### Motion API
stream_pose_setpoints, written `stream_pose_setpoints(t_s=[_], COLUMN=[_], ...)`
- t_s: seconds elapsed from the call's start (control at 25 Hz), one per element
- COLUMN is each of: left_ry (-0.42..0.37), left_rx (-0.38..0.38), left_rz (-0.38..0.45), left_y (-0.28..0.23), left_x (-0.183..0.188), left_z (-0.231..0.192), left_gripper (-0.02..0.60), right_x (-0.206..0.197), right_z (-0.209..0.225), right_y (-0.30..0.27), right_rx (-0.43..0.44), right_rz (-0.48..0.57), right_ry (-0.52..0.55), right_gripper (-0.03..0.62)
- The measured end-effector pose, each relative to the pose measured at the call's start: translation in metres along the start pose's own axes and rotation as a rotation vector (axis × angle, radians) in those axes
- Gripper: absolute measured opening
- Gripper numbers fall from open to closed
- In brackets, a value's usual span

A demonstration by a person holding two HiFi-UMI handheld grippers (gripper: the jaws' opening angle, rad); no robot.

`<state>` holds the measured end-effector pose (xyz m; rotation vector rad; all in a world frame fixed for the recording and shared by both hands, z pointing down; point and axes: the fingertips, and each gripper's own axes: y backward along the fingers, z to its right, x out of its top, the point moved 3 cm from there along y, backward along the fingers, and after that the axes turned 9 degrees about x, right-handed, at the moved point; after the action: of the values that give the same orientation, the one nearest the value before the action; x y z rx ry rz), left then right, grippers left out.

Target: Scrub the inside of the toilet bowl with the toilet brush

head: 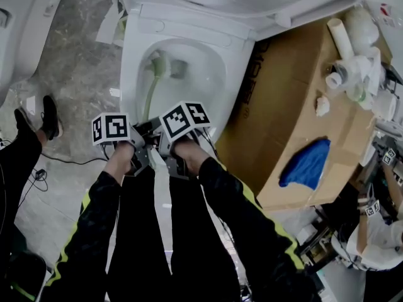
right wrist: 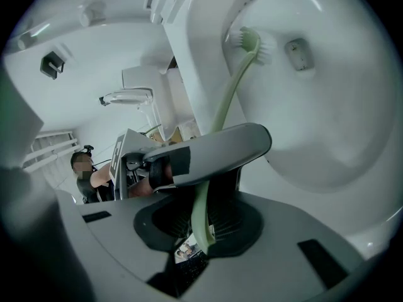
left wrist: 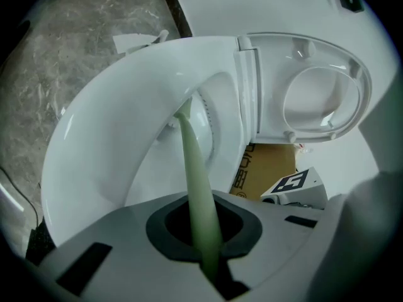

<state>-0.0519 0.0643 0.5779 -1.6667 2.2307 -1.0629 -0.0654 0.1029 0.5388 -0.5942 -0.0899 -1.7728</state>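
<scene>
Marbled floor [head: 79, 68] lies open beside the glossy bowl [head: 211, 74]; left claw [left wrist: 204, 247] and right claw [right wrist: 200, 231] clamp the green brush [head: 150, 93].

The toilet brush [head: 150, 93] is set inside the toilet bowl [head: 131, 52], head at the far wall, handle gripped by the left gripper [left wrist: 204, 234] and right gripper [right wrist: 200, 228], side by side at the near rim. A cardboard box [head: 283, 118] is placed just right of the bowl, with a cloth [head: 307, 162] laid on it.

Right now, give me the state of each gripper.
Left gripper: shut on the toilet brush handle.
Right gripper: shut on the same brush handle.
</scene>
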Motion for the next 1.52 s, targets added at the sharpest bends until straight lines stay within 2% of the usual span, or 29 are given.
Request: stream_pose_setpoints(t_s=[0.4, 0.92, 1.12, 1.28, 1.52], left_ry=[-0.115, -0.222, -0.258, -0.32, -0.368], left_rx=[0.039, 0.073, 0.091, 0.099, 0.091], left_rz=[-0.04, -0.126, -0.182, -0.224, -0.326], left_y=[-0.019, -0.044, -0.05, -0.056, -0.068], left_x=[0.011, 0.004, -0.001, -0.001, -0.011], left_z=[0.013, 0.018, 0.016, 0.018, 0.021], left_gripper=[0.009, 0.009, 0.009, 0.009, 0.009], right_x=[0.015, 0.016, 0.015, 0.017, 0.014], right_z=[0.004, 0.02, 0.025, 0.028, 0.033], right_y=[0.018, 0.033, 0.034, 0.037, 0.044], right_rx=[0.054, 0.095, 0.136, 0.169, 0.192], right_rz=[0.119, 0.26, 0.327, 0.401, 0.497], right_ry=[0.018, -0.014, -0.057, -0.087, -0.146], right_gripper=[0.066, 0.066, 0.066, 0.066, 0.066])
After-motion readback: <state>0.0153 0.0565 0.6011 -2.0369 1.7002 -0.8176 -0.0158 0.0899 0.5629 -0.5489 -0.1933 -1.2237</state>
